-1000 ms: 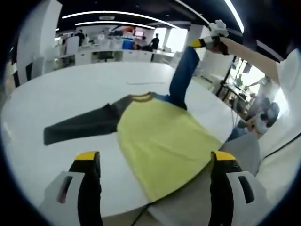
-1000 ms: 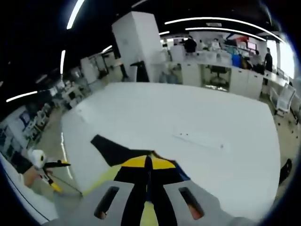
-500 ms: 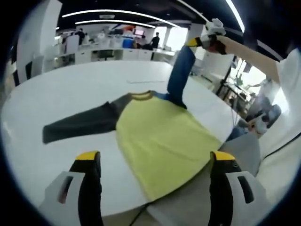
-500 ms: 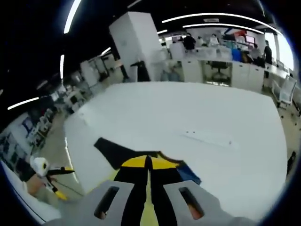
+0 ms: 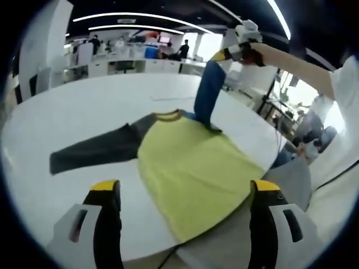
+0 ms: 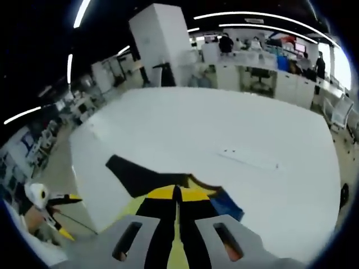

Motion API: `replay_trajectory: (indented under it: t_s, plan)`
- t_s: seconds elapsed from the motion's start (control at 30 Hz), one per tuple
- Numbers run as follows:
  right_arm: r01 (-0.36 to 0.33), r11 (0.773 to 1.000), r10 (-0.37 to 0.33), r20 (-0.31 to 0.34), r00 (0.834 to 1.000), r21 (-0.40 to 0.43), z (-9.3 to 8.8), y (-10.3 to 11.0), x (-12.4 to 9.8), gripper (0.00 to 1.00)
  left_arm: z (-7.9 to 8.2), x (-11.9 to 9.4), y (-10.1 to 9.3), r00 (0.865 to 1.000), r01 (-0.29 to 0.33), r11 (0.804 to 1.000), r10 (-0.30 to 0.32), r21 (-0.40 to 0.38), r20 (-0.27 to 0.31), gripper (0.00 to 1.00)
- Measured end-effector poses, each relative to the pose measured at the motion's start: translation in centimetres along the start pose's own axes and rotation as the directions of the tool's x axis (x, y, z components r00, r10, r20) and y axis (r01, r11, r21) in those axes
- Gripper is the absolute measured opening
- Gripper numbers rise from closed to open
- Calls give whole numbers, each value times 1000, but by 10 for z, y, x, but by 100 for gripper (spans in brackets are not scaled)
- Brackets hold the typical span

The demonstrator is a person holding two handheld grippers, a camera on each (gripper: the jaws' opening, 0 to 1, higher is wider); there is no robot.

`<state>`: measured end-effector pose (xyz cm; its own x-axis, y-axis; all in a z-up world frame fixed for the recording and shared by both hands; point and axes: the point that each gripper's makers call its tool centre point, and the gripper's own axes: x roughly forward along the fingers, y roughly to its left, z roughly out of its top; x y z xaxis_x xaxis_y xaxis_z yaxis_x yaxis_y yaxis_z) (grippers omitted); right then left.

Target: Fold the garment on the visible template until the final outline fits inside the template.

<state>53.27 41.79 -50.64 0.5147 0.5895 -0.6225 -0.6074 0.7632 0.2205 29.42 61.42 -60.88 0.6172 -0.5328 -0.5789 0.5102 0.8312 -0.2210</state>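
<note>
The right claw (image 6: 176,193) is pinched together on the cuff of the blue sleeve (image 5: 206,95); in the right gripper view its yellow-tipped jaws meet at bottom centre with no gap, and in the left gripper view the same claw (image 5: 224,54) appears at upper right, holding that sleeve up off the desk (image 5: 84,106) in a near-vertical hanging band. The left claw (image 5: 185,193) stands wide apart and empty at the bottom of the left gripper view, its jaws framing the hem. The garment, a long-sleeved shirt (image 5: 185,162), lies face-up at the centre of the frame: yellow body, ribbed collar (image 5: 168,115) toward the top, dark grey sleeve (image 5: 92,151) stretched flat to the left. Its lower hem reaches the near desk edge at lower right. The fabric appears to be a light, limp knit; it drapes without holding shape and should slide readily on the smooth, matte white desk. Recommended grip points are cuffs, shoulder seams and hem corners, since a mid-panel pinch would likely bunch the cloth. No template outline can be made out on the desk surface. A short pale strip (image 6: 249,159) lies beyond the collar.
</note>
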Motion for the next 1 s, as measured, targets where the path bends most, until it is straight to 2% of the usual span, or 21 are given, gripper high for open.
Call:
replay_trajectory:
  t_s: [0.2,0.37,0.5,0.63,0.77,1.0]
  plan:
    - [-34,999,35,-29,999,41,-4,19,20,2,1,0,1,1000,3,1000,-3,8,3,93]
    - [-10,999,12,-65,998,30,-14,27,43,2,1,2,1,1000,6,1000,-6,7,6,92]
    - [-15,1000,16,-68,998,21,-16,35,57,2,-1,3,1,1000,7,1000,-7,3,8,92]
    - [-9,999,12,-82,997,36,-19,36,68,2,0,3,4,1000,4,1000,-4,-7,17,92]
    - [15,999,-9,-119,993,43,-29,34,82,2,0,5,5,1000,3,1000,-3,-14,25,92]
    - [13,999,-6,-153,988,42,-41,44,97,2,-4,6,10,1000,3,1000,-2,-20,22,92]
